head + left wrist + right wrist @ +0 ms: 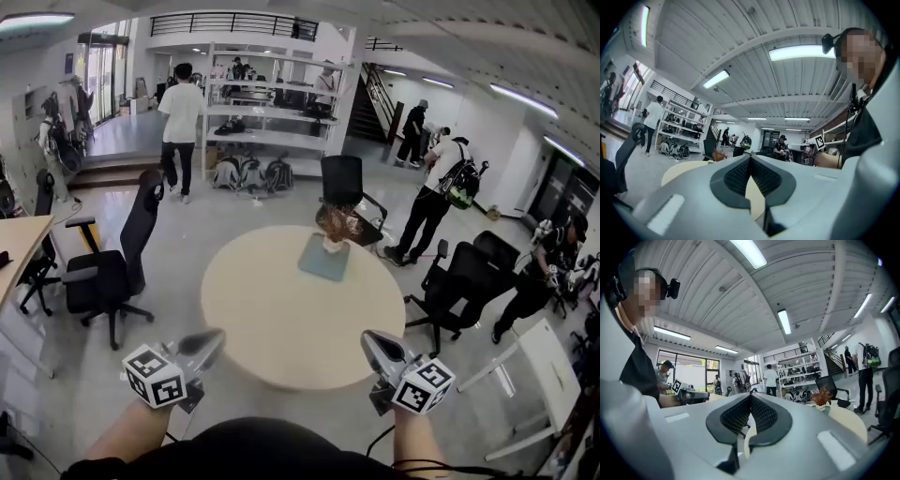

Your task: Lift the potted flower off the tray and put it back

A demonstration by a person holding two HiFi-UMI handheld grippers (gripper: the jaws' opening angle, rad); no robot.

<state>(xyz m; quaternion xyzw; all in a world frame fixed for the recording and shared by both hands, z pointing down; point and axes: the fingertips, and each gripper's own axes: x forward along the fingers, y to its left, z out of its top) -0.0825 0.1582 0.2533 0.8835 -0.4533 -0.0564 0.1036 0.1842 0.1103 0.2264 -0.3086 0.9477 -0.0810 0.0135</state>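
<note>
Potted flower [336, 228] stands on its grey-blue tray [319, 264] at the far side of the round bench [281, 319], well apart from your tongs. Your left tongs [216, 339] and right tongs [368, 338] are both clenched with nothing between them, and you hold them level at the bench's near edge. Beyond them the pale bench top sits on a glossy grey floor [178, 234], with black office chairs [117, 267] around it, white shelving [267, 112] and a staircase [367, 98] along the back, and people [180, 122] standing about the room.
</note>
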